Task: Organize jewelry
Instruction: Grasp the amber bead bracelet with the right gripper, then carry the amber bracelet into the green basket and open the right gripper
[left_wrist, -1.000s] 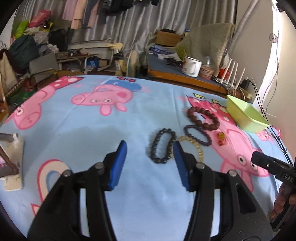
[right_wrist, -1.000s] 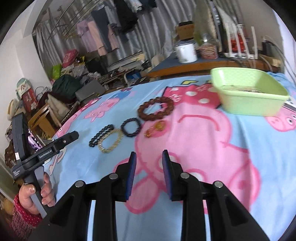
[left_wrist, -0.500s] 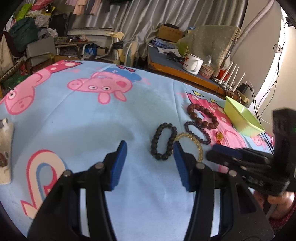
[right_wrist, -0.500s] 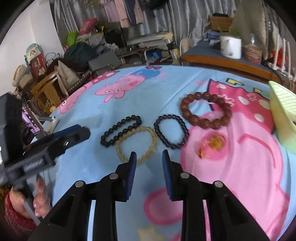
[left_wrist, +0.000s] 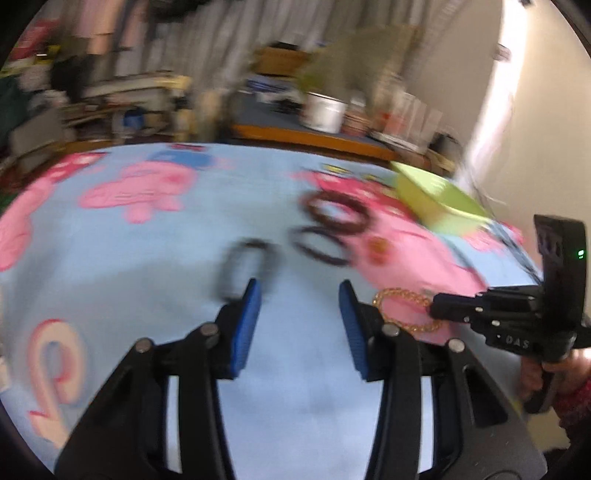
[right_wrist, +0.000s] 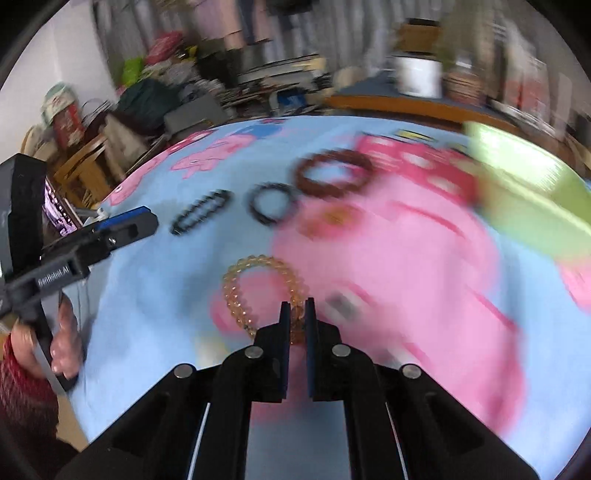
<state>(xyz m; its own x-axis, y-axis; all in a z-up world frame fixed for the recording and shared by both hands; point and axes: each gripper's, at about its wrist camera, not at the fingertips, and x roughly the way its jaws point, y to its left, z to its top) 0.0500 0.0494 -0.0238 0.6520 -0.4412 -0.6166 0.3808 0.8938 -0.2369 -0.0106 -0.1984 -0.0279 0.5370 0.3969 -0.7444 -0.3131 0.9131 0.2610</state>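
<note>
Lifted from its row, amber bracelet sits pinched in right gripper (left gripper gapes empty).

Soft daylight comes from the right, brightest along the wall in the left wrist view. Both fisheye views are heavily motion-blurred, smearing the background clutter. Dark vignetting curves the corners.

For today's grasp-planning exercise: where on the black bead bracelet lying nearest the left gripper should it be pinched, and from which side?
Pinch one long side of the black bead bracelet, coming from above. It lies flat on the blanket as a narrow oval, so only one strand fits between the fingers. The left gripper is open and nearest.
</note>
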